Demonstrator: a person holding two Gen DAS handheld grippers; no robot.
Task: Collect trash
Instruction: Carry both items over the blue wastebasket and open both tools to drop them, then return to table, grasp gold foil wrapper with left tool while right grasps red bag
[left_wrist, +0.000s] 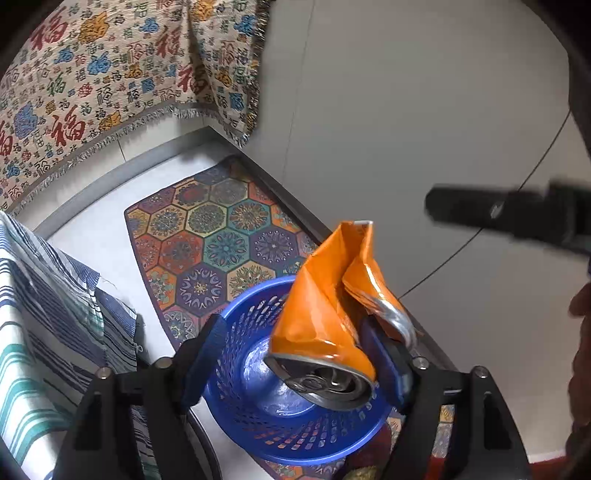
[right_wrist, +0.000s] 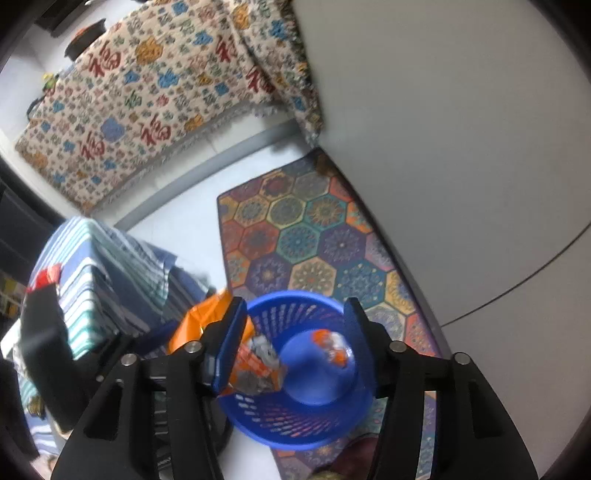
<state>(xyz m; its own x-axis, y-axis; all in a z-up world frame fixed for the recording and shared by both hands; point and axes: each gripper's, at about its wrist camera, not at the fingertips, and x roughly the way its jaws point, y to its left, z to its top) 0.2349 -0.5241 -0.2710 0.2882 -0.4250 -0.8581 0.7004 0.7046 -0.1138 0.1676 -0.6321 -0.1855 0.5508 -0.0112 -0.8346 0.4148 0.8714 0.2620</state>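
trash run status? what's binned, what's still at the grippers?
Binned: one orange wrapper lies at the bottom of the blue basket. In hand: the left gripper, jaws open, has a crushed orange can against one finger over the basket; a second wrapper sits by the open right gripper. Left: both drops.

Floor (right_wrist: 177, 236): pale, smooth, w/ a grey strip running diagonally across it. Rug (left_wrist: 221, 236) lies flat on floor; hexagon medallion pattern, multi-colour, one long edge tucked under the table edge. Round table top (left_wrist: 406, 110): plain light grey, thin dark seam line across. Patterned throw (left_wrist: 110, 74): cream fabric w/ red, blue, orange Chinese characters, fringed hem, draped over furniture at rear. Striped cloth (right_wrist: 110, 266), blue/white/teal, covers a piece at left. Lighting: even, soft.
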